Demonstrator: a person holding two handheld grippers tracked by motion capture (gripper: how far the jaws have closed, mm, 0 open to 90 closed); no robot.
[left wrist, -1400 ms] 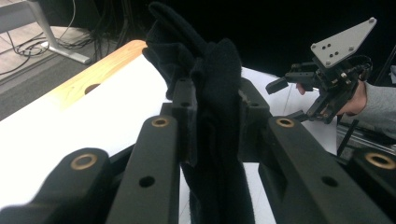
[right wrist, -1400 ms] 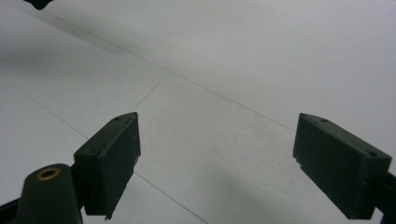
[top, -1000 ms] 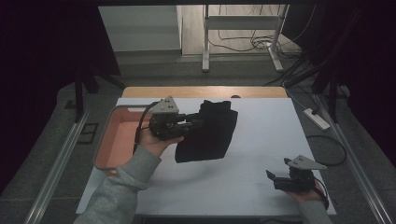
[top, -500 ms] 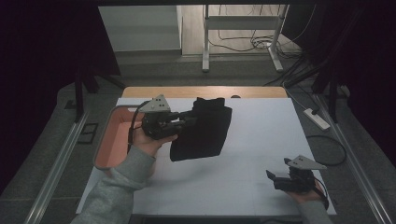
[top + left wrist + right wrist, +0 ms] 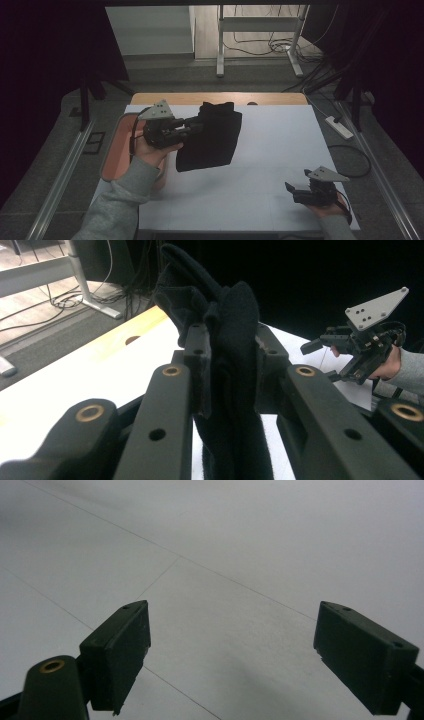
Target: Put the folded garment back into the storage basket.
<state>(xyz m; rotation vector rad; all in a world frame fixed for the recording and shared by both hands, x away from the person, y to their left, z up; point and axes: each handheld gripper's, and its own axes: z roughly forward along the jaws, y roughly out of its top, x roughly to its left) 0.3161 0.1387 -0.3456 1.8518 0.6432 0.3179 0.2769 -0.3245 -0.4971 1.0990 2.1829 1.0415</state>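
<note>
A black folded cloth point(image 5: 212, 140) hangs above the white table point(image 5: 280, 145), left of its middle. My left gripper point(image 5: 194, 125) is shut on the cloth's upper left edge and points to the right. In the left gripper view the cloth point(image 5: 232, 330) is pinched between both pads and its upper end sticks out past them. My right gripper point(image 5: 295, 192) rests low near the table's front right corner. Its jaws stand wide apart over the bare tabletop, with nothing between the pads point(image 5: 117, 655).
An orange tray point(image 5: 112, 160) lies along the table's left edge, just under the left hand. A wooden strip point(image 5: 170, 98) runs along the far edge. A white power strip point(image 5: 339, 126) lies on the floor to the right of the table.
The left gripper has carried the black cloth to the left, toward the orange tray. The right gripper has stayed where it was.
</note>
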